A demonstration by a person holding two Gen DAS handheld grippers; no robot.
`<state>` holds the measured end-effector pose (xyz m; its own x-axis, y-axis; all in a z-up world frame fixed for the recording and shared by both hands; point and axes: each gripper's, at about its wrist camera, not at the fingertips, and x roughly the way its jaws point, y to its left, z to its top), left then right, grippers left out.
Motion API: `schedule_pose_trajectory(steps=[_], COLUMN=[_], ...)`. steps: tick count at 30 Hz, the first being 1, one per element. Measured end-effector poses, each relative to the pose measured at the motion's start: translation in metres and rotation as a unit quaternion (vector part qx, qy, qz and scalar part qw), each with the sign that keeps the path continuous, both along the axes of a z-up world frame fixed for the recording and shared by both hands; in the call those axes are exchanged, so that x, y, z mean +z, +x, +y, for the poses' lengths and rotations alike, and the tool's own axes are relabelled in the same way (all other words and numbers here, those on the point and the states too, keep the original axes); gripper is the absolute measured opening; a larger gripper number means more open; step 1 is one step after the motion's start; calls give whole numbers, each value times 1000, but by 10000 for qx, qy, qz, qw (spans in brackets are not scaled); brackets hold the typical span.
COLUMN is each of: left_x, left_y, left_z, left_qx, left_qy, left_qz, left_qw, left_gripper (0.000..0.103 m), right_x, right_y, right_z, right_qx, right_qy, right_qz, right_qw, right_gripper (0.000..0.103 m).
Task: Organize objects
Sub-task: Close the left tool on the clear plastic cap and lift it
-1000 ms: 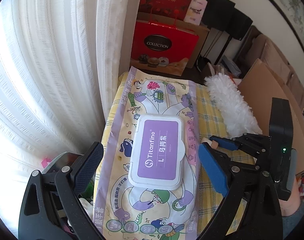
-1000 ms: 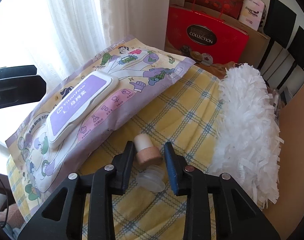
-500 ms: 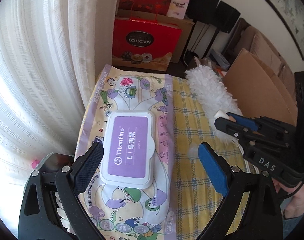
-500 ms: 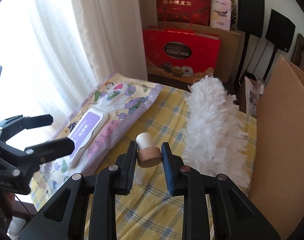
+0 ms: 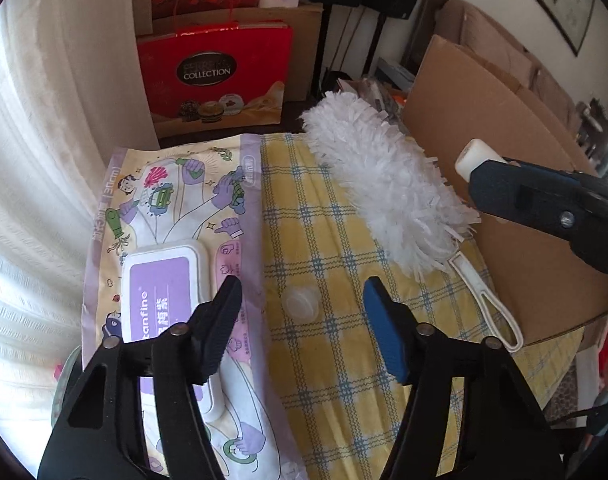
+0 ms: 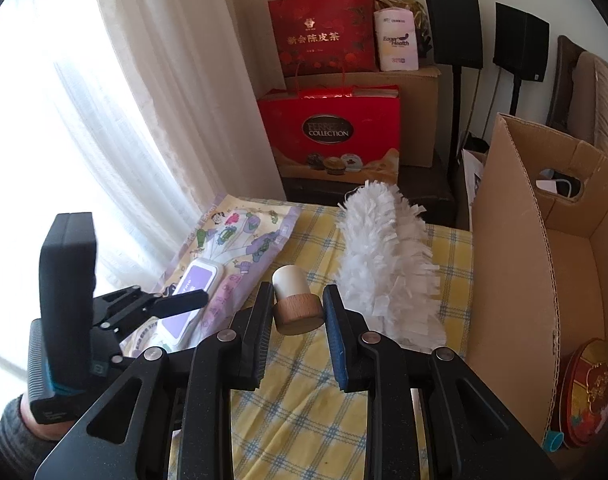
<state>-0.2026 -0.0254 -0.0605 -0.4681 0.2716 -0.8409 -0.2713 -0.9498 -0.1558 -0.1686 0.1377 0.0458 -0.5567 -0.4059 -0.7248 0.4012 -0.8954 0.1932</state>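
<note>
My right gripper (image 6: 298, 294) is shut on a small bottle (image 6: 294, 300) with a wooden collar and a white end, held in the air above the yellow checked cloth (image 6: 304, 420). In the left wrist view that gripper (image 5: 515, 196) comes in from the right, and the bottle's white end (image 5: 473, 158) sticks out of it. A clear plastic cap (image 5: 302, 302) lies on the cloth. My left gripper (image 5: 302, 286) hangs over it with its jaws closing, the cap between them, and the pads do not touch it.
A pack of wipes (image 5: 172, 216) with a purple lid lies at the left by the white curtain (image 5: 44, 160). A white duster (image 5: 383, 184) lies beside an open cardboard box (image 6: 515, 240) holding a red tin (image 6: 587, 392). Red gift bags (image 5: 216, 76) stand behind.
My left gripper has slid right from over the wipes pack to over the clear cap, and its jaws have narrowed. My right gripper has lifted the bottle off the cloth, leaving the cap behind.
</note>
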Motion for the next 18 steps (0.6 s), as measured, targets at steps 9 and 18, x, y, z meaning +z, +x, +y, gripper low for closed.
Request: schedule_pose_trajectory(steps=[9, 18], left_x=[-18, -30], left_y=[-17, -10], left_z=[18, 24], left_qx=[-342, -443], left_qy=[-183, -241], left_qz=[-493, -664], left_qw=[9980, 9965], left_gripper=[40, 40], right_x=[6, 6], right_y=[4, 6], right_z=[5, 9], right_qx=[8, 5], right_qy=[-52, -81], right_qz=[18, -17], right_qw=[10000, 10000], right_gripper=[25, 25])
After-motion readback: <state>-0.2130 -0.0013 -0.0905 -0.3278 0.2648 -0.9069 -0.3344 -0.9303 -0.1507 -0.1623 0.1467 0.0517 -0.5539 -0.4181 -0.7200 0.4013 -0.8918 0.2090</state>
